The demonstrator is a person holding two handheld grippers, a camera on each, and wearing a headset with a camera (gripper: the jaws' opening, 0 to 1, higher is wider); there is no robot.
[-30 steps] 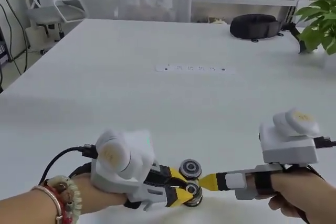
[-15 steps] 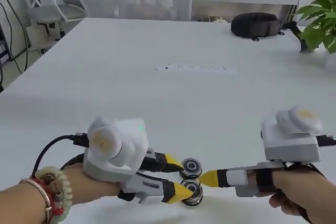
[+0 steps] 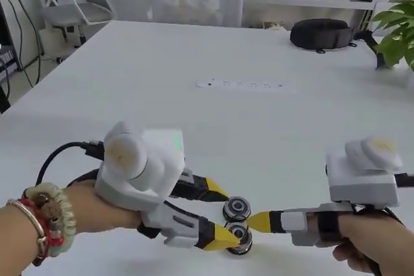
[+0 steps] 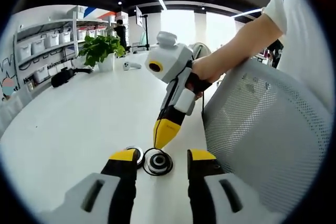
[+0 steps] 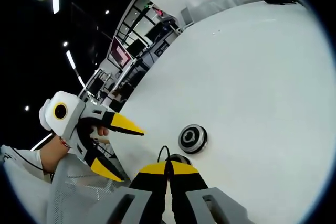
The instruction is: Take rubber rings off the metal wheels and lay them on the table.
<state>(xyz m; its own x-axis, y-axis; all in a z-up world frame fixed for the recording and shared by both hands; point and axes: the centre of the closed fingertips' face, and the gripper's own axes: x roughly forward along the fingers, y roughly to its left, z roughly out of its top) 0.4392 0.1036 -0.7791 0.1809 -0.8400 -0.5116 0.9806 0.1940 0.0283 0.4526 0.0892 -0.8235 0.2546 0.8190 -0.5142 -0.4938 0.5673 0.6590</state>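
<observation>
Head view: white table (image 3: 129,95). Two metal wheels lie close together near the front edge, the far wheel (image 3: 237,209) and the near wheel (image 3: 240,238). The left gripper (image 3: 224,214) comes in from the left with its jaws spread; one yellow tip lies by each wheel. The right gripper (image 3: 255,222) comes in from the right, tips pressed together, pointing between the two wheels. A socket strip (image 3: 240,84) sits mid-table. A black bag (image 3: 321,33) and a plant (image 3: 396,37) stand at the far right, well clear.

Left gripper view: jaws of the left gripper (image 4: 164,156) are apart. The near wheel (image 4: 158,163) sits between them, touching neither. The far wheel (image 4: 134,152) is half hidden behind one tip. The right gripper (image 4: 164,137) bears down on the near wheel's rim. A mesh chair back (image 4: 252,129) stands alongside.

Right gripper view: the right gripper (image 5: 168,167) is clamped on a thin black loop, the rubber ring (image 5: 161,153), over the near wheel (image 5: 179,158). The far wheel (image 5: 192,138) lies free just beyond. The left gripper (image 5: 128,153) gapes to the left.
</observation>
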